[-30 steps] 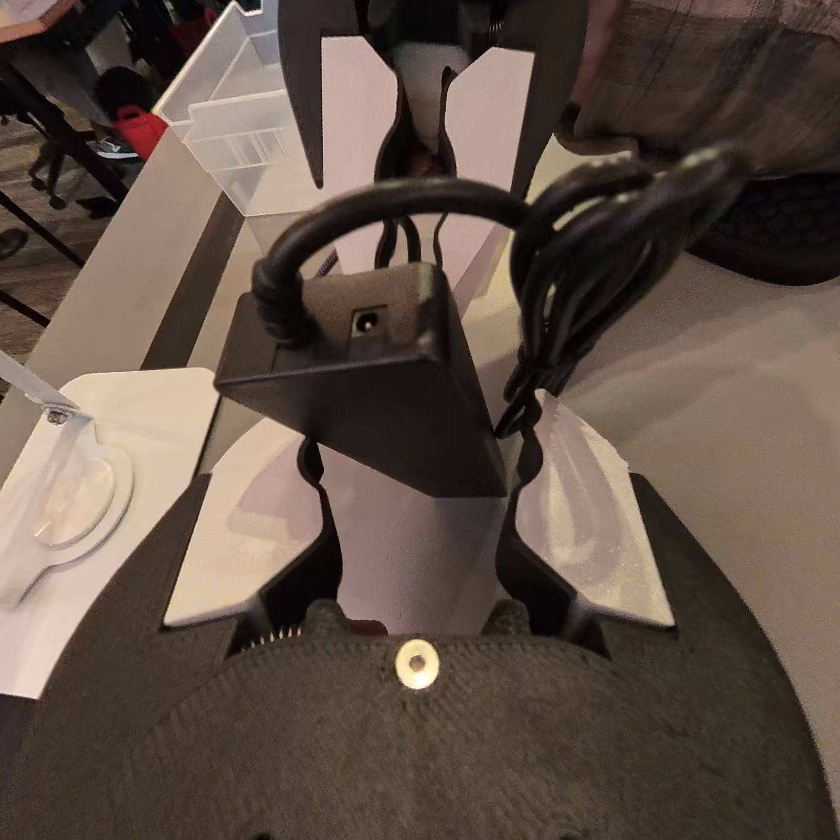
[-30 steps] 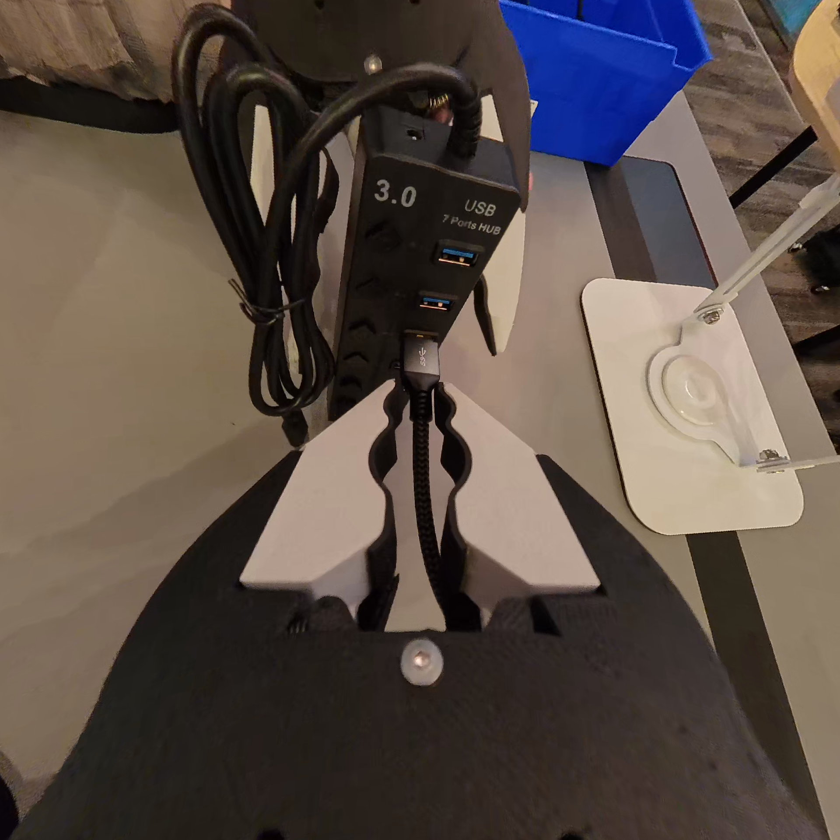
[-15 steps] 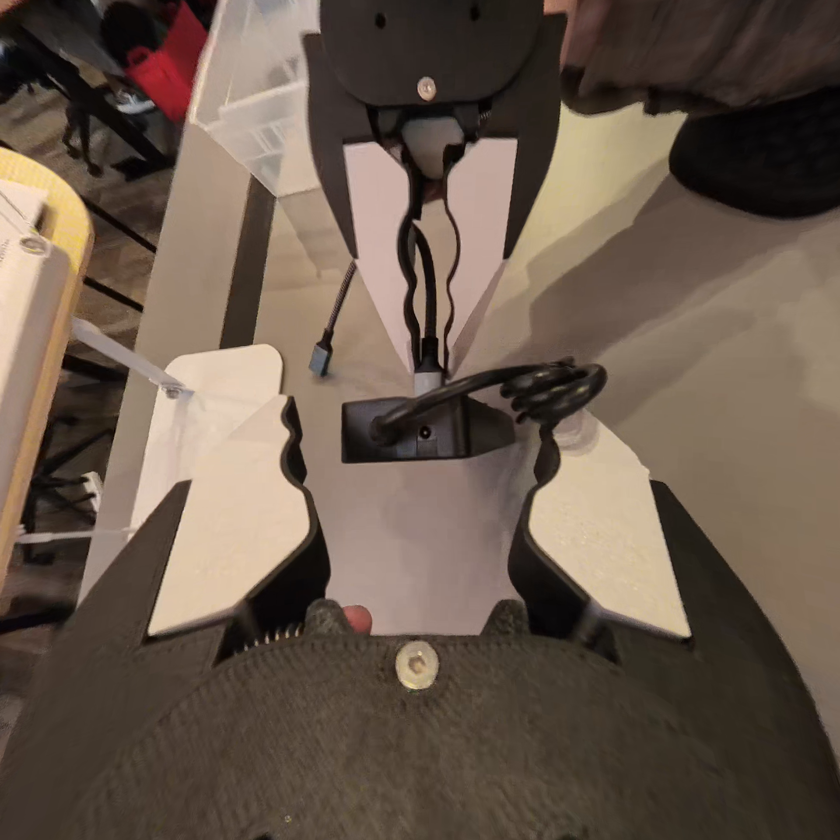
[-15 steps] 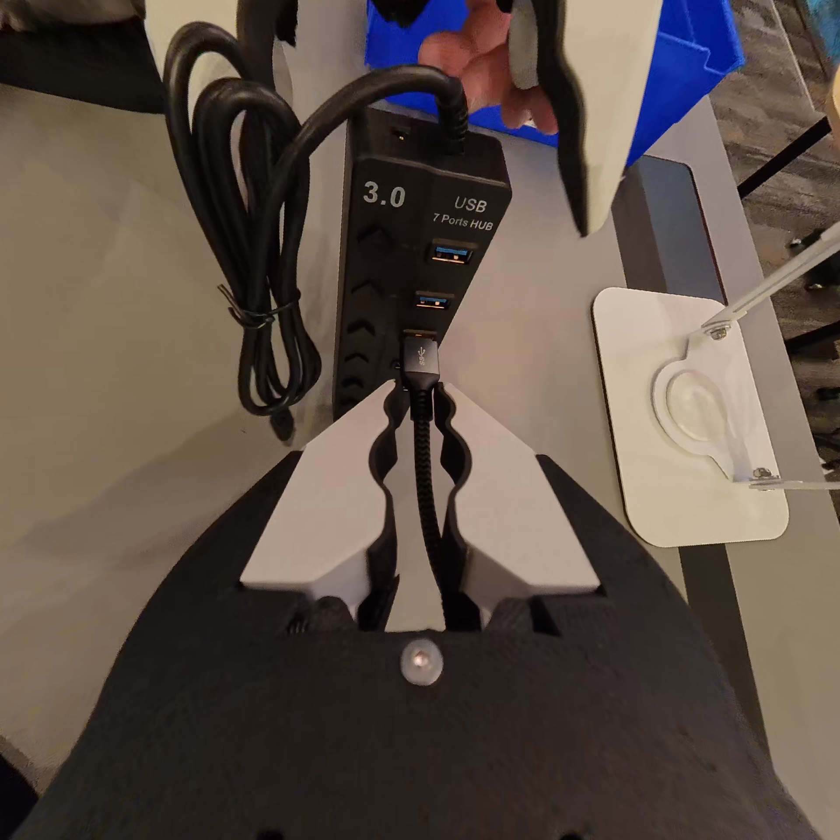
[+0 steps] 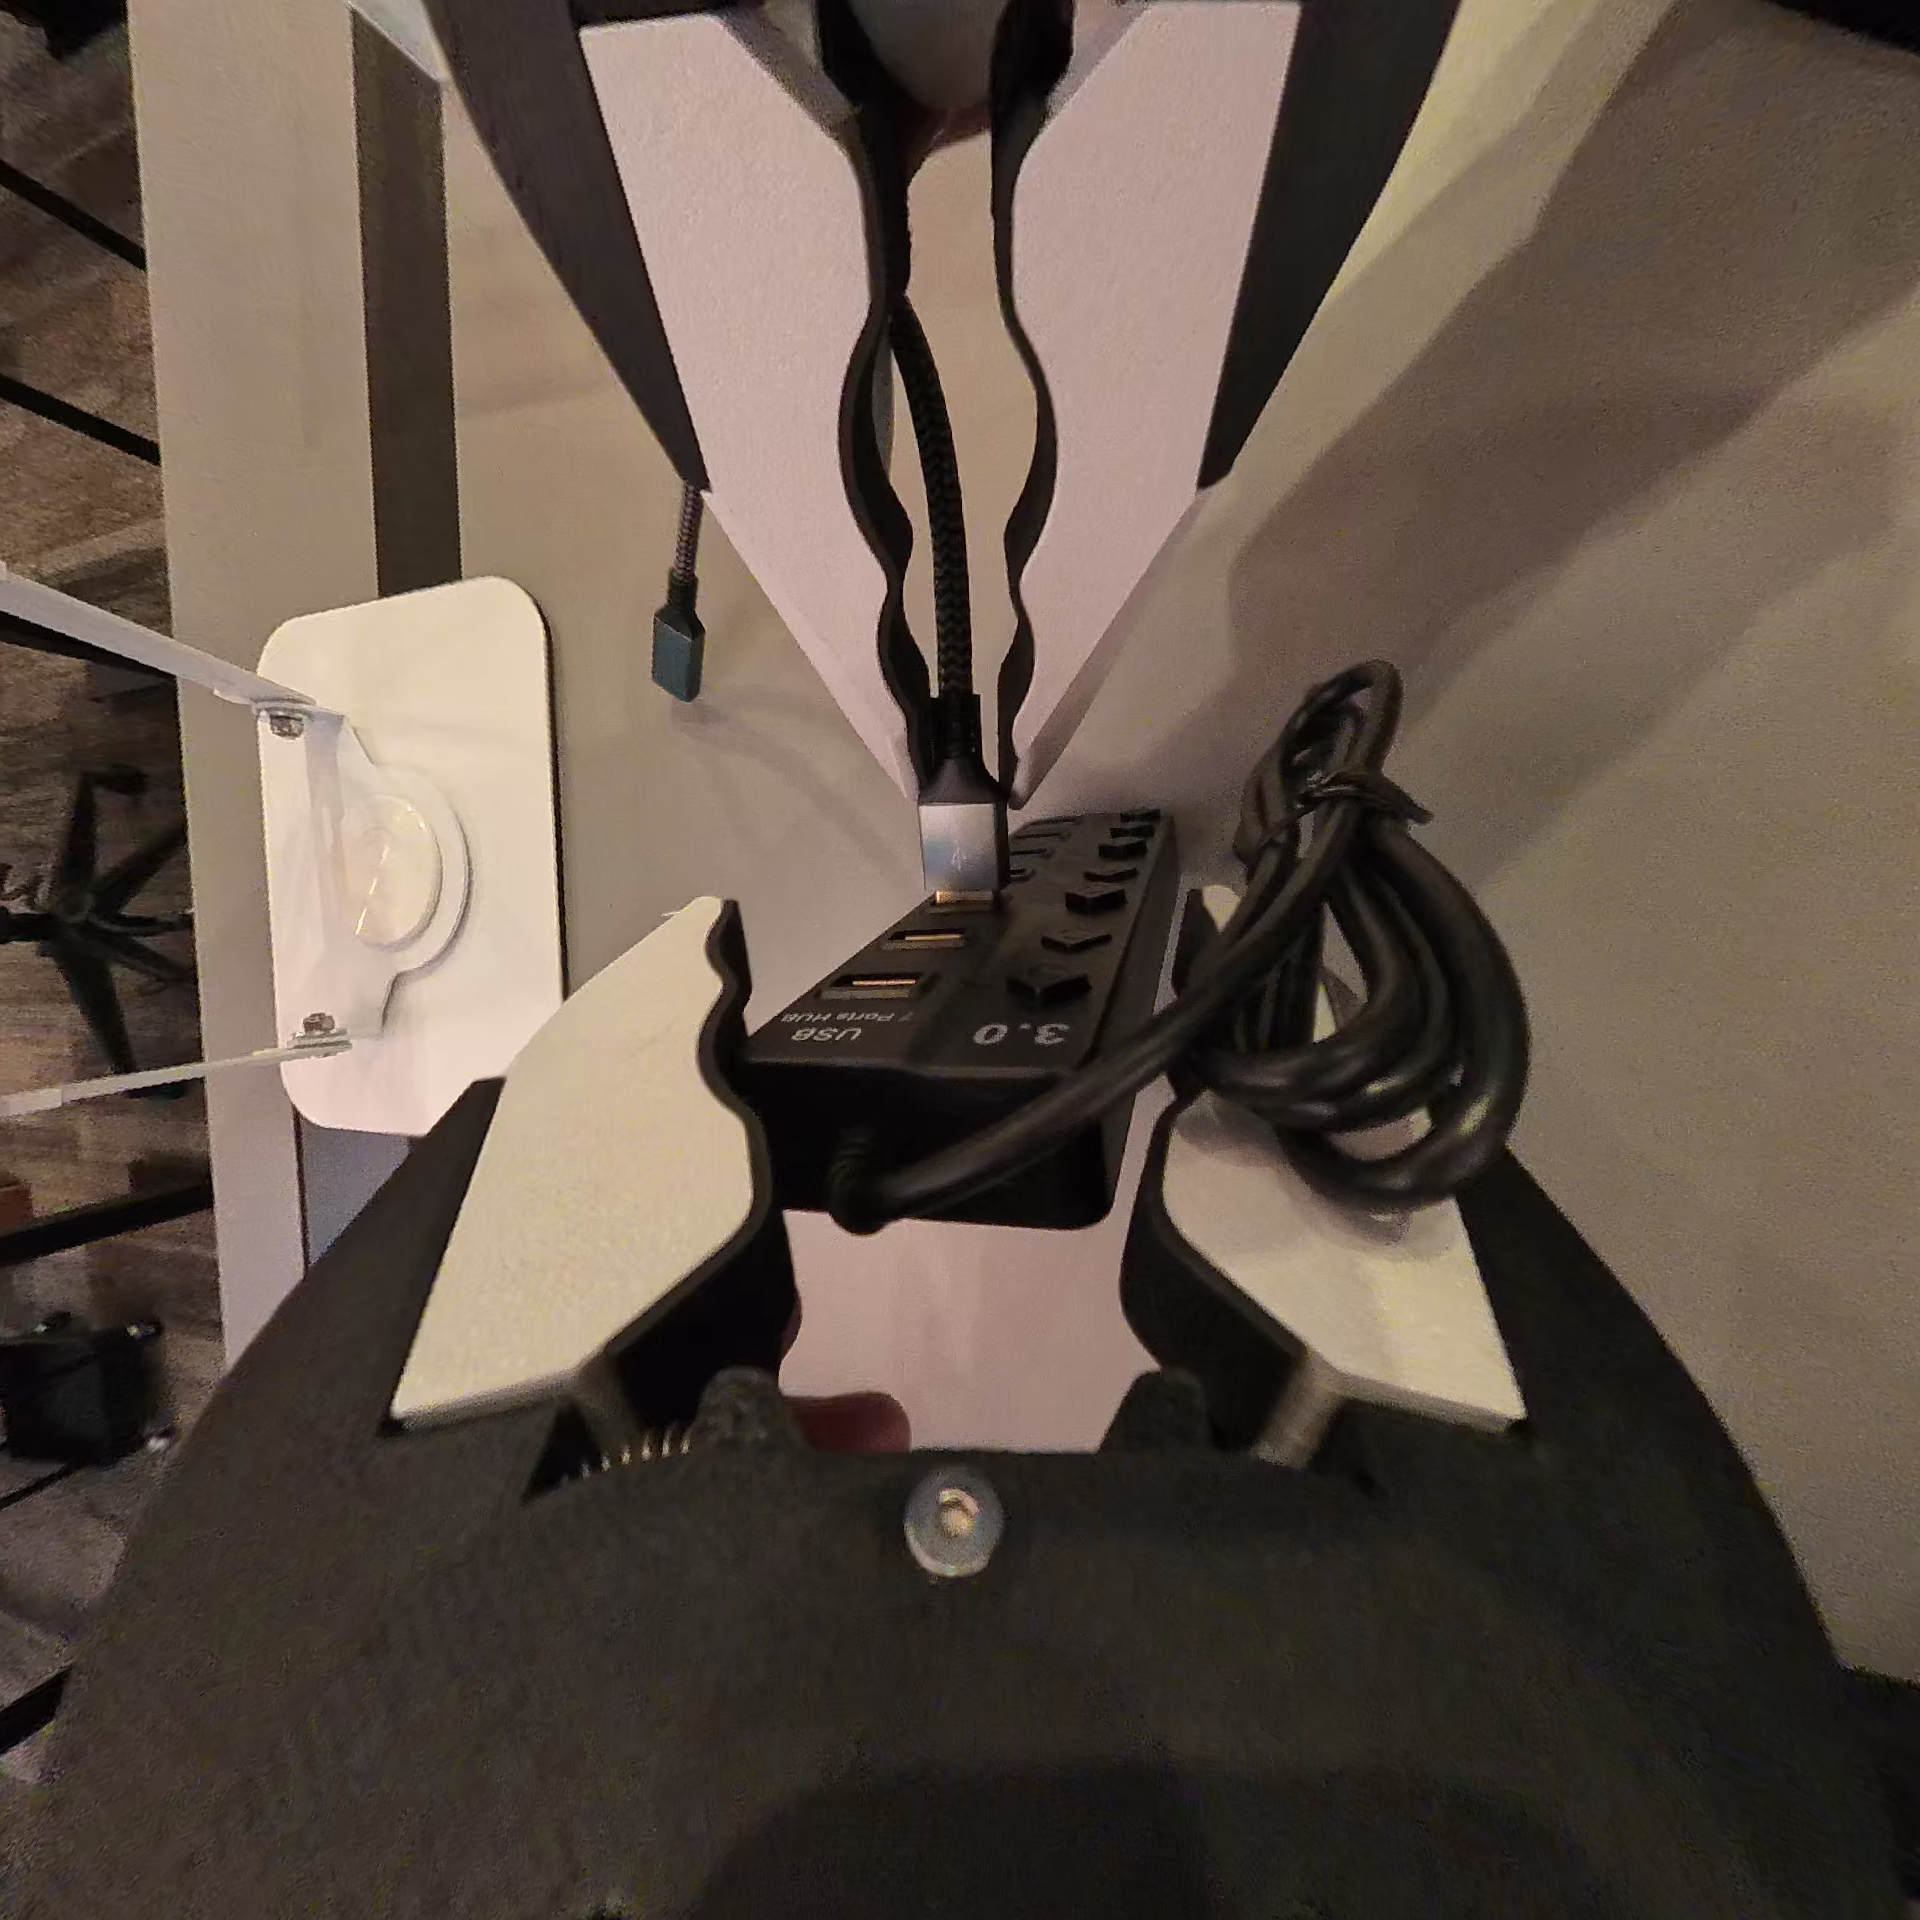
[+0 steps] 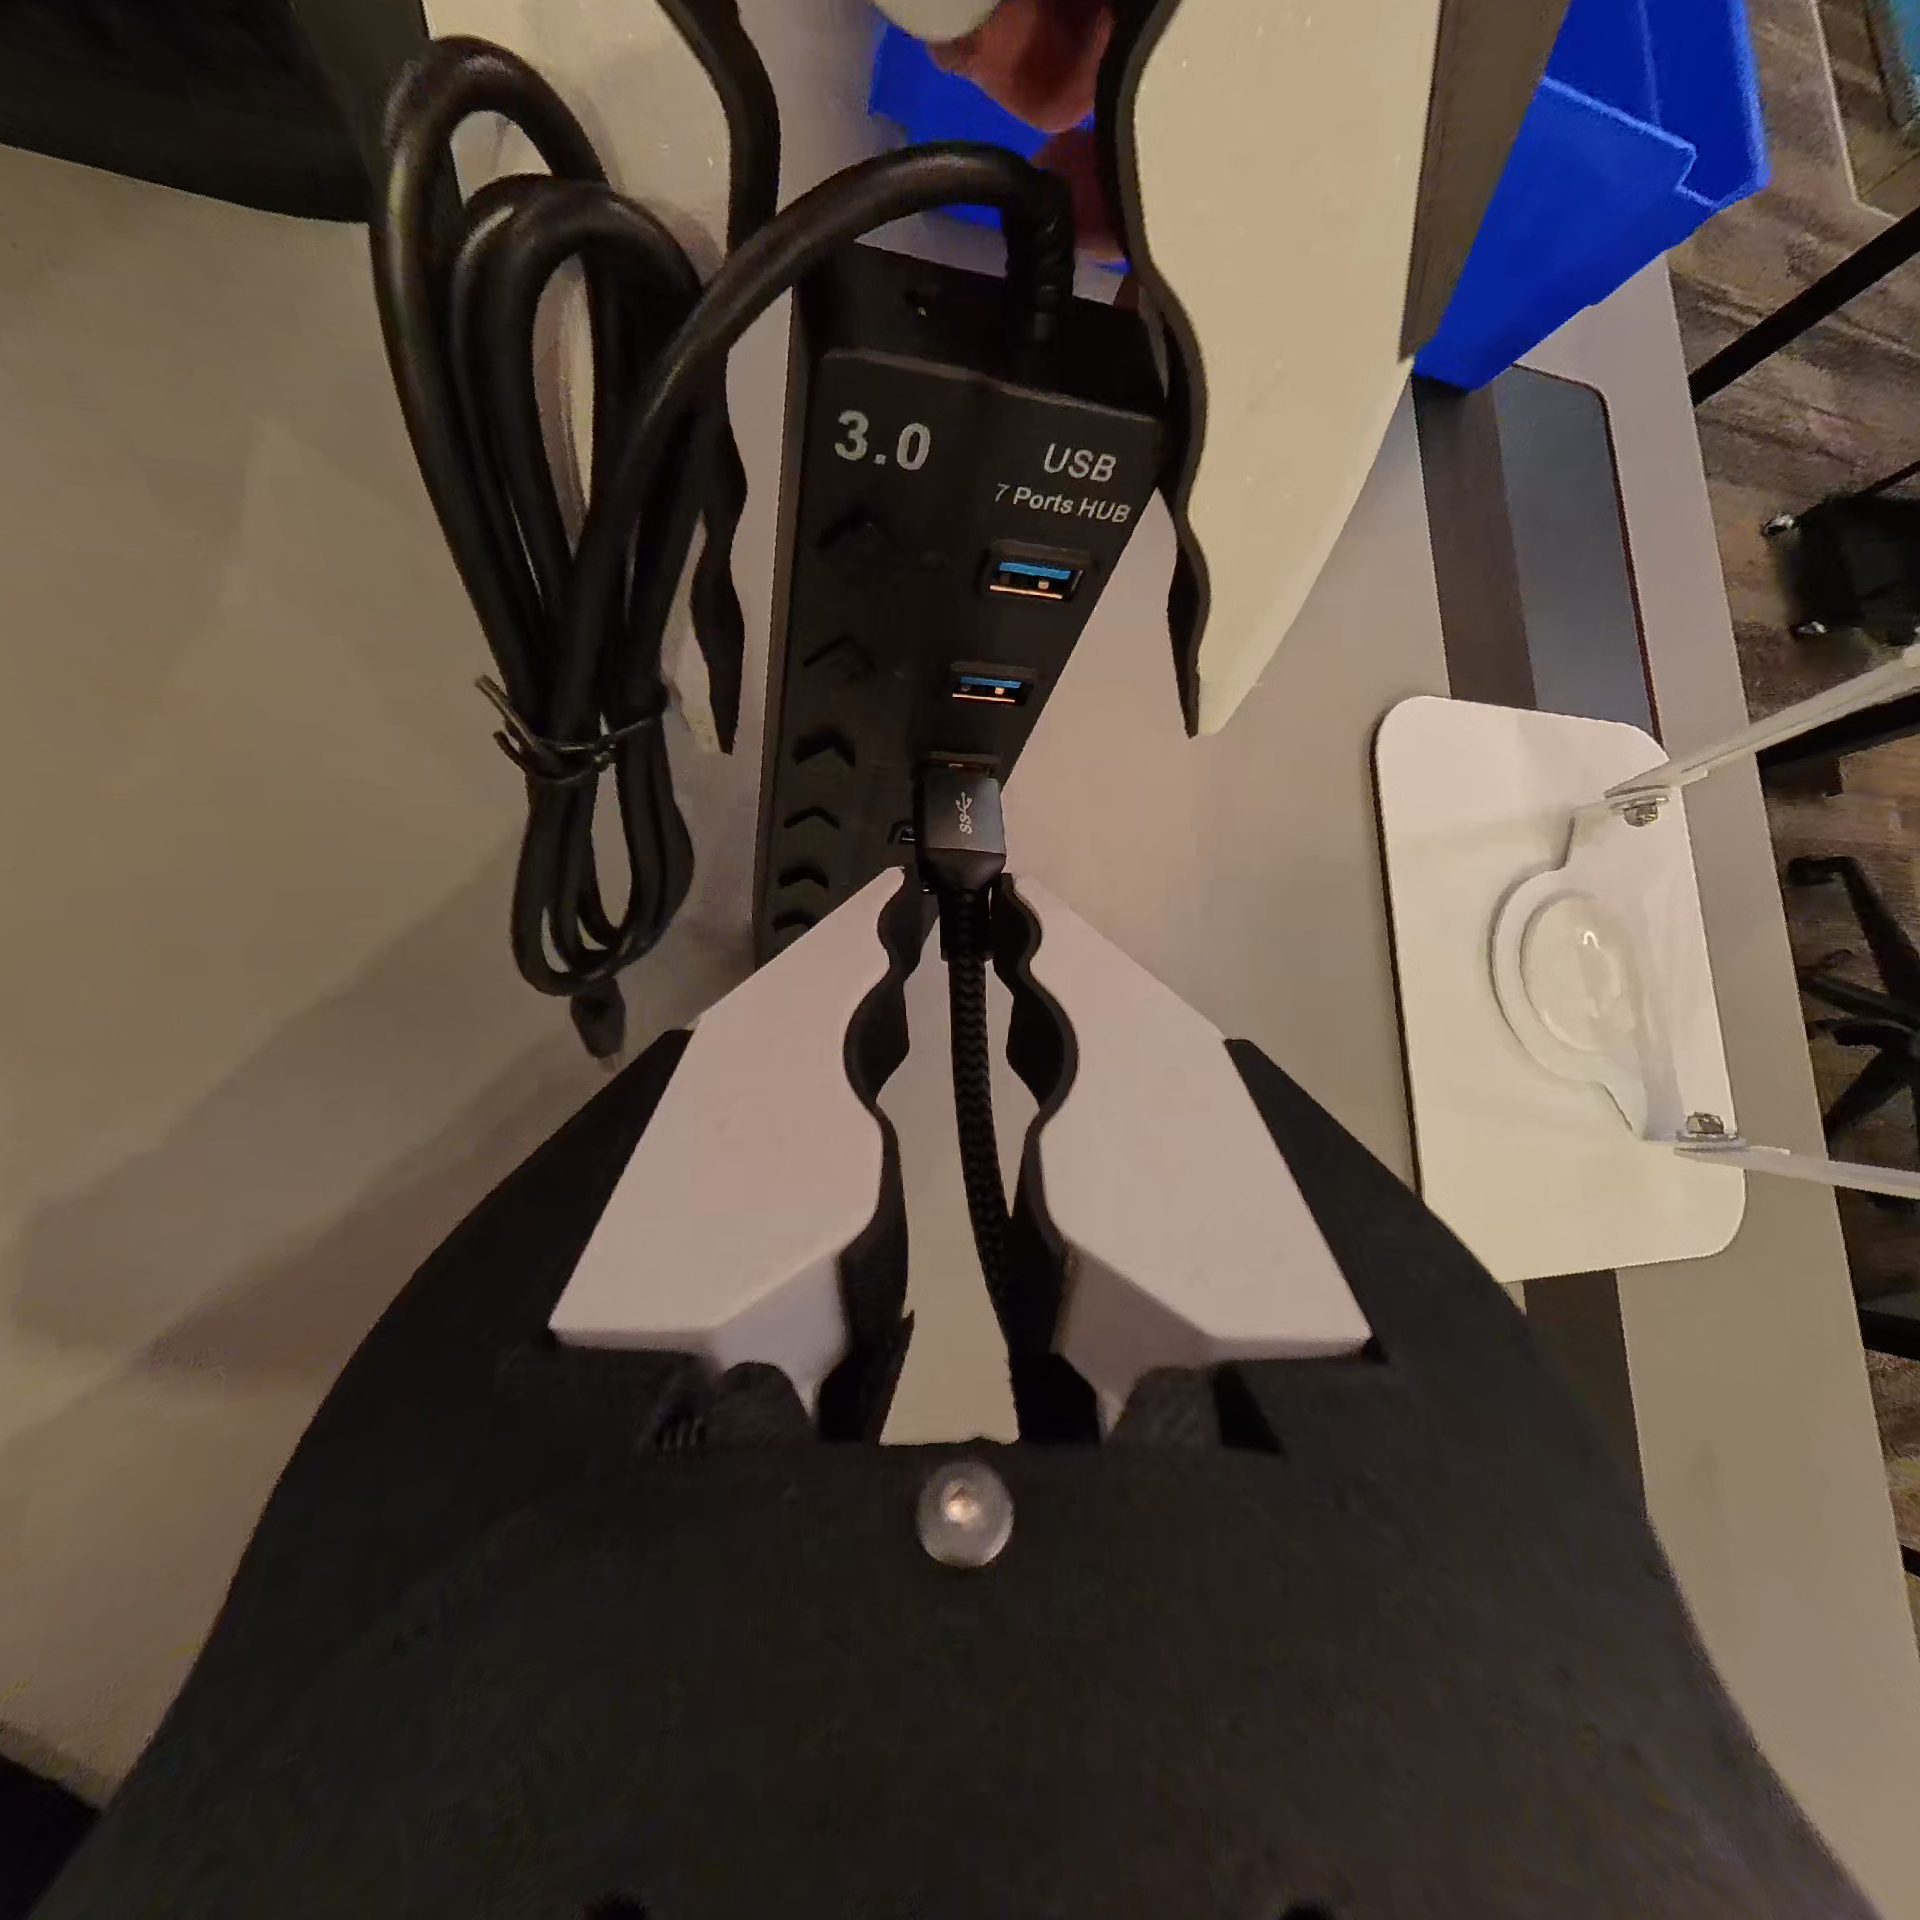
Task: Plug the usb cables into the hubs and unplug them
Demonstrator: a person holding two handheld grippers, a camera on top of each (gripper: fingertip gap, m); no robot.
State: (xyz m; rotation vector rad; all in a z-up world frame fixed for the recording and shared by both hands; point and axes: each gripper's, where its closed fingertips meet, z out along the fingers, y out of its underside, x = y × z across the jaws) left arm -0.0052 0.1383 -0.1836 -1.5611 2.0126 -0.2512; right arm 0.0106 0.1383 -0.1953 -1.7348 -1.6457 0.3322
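Note:
A black USB hub (image 5: 1039, 997) lies on the grey table, also seen in the right wrist view (image 6: 914, 623). My left gripper (image 5: 956, 914) is shut on the hub's cable end, one finger on each side. It shows opposite in the right wrist view (image 6: 956, 722). My right gripper (image 6: 956, 881) is shut on a black braided USB cable (image 6: 977, 1091) just behind its plug (image 6: 961, 821). The plug sits in the hub's third port. The right gripper (image 5: 961, 790) and plug (image 5: 961, 847) also show in the left wrist view. The hub's own tied black cord (image 5: 1371, 987) lies beside it.
The braided cable's other grey plug (image 5: 677, 665) lies loose on the table. A white stand base (image 6: 1455, 1039) sits near the table's dark edge strip (image 6: 1538, 623). A blue bin (image 6: 1600, 177) stands behind the left gripper. Left and right tips are no more than a few centimetres apart.
The left gripper let go of the hub and drew back, leaving it flat on the table. It has since come back in and closed around the hub's end. The right gripper kept hold of the cable.

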